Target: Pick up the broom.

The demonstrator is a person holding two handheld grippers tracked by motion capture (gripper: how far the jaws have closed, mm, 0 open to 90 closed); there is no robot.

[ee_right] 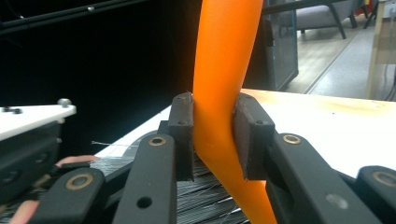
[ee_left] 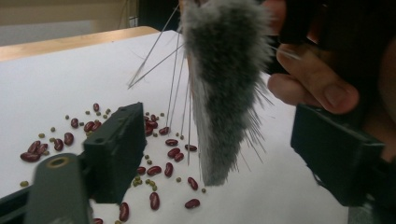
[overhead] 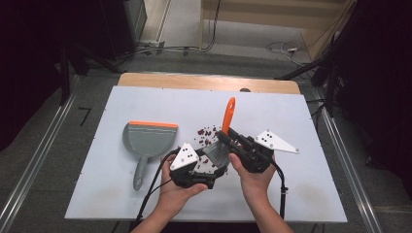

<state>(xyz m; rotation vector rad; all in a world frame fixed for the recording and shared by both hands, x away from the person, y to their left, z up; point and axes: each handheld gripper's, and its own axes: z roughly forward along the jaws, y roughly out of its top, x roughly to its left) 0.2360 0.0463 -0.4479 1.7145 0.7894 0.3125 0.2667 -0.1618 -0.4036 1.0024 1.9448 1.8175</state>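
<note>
A hand brush with an orange handle (overhead: 228, 114) and grey bristles (overhead: 217, 151) is held tilted above the white board. My right gripper (overhead: 228, 138) is shut on the orange handle (ee_right: 219, 93), which both pads (ee_right: 183, 135) press. The bristles (ee_left: 224, 84) hang down between the jaws of my left gripper (ee_left: 219, 144), which stand apart on either side without pressing them. In the high view that left gripper (overhead: 214, 167) sits just below the brush head. Red beans and small green ones (ee_left: 159, 158) lie scattered on the board under the bristles and beside the brush (overhead: 206, 132).
A grey dustpan (overhead: 148, 141) with an orange lip lies flat to the left, handle toward the near edge. The white board (overhead: 145, 102) rests on a wooden table (overhead: 204, 80). Cables trail from both grippers over the near edge. Fingers of the other hand (ee_left: 317, 84) are close behind the bristles.
</note>
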